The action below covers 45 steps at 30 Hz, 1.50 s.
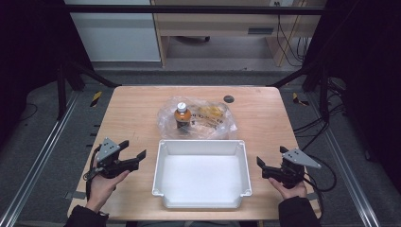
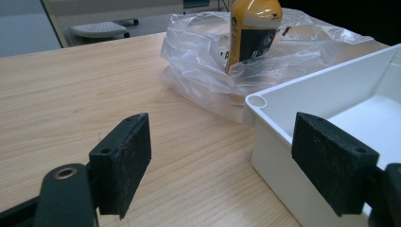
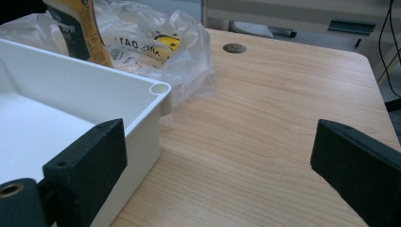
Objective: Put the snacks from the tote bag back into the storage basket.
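I hold the left gripper [image 1: 134,156] and right gripper [image 1: 261,166] wide open and empty, flanking the white tray [image 1: 202,143], probably a ready stance. Ahead of both, beyond the tray, the bottle [image 1: 182,115] stands upright in a clear plastic bag [image 1: 215,124] on the tabletop [image 1: 132,113].

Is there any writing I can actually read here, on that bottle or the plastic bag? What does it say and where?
"DAY": black letters, seen mirrored through the clear plastic bag, right gripper view; letters before them are too crumpled to read.
Bottle label: white print and a small logo on the black band, too small and blurred to read.
Bottle cap: no readable mark.
White tray: no writing visible.
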{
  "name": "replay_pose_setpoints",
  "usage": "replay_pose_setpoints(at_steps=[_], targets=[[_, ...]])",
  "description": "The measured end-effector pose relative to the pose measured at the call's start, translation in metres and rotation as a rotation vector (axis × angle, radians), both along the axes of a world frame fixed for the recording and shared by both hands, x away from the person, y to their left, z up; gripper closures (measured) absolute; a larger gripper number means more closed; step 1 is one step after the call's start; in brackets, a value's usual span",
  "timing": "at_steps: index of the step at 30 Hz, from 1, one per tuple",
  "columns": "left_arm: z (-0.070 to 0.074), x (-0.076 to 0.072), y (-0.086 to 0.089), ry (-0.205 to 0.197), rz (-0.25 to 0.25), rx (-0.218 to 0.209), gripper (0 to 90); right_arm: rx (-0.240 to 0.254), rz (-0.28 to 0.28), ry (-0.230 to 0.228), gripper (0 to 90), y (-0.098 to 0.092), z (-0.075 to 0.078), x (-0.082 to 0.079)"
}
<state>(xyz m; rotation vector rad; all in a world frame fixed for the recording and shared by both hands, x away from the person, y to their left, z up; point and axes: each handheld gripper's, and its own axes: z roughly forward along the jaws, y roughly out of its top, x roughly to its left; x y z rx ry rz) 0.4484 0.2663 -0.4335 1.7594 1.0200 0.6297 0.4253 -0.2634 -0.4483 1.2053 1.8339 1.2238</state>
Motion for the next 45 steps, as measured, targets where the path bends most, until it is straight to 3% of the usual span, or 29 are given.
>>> replay_pose_setpoints(at_steps=[15, 35, 45], targets=[[0.005, -0.002, -0.008, -0.014, -0.007, -0.003, 22.0, -0.004, 0.003, -0.001, 4.6, 0.0, 0.0, -0.001], [0.012, 0.003, -0.031, -0.027, -0.045, 0.019, 22.0, -0.018, 0.009, 0.001, 4.6, 0.004, 0.0, -0.002], [0.021, 0.013, -0.037, -0.035, -0.048, 0.022, 22.3, -0.021, 0.014, 0.001, 4.3, 0.005, 0.0, -0.001]])
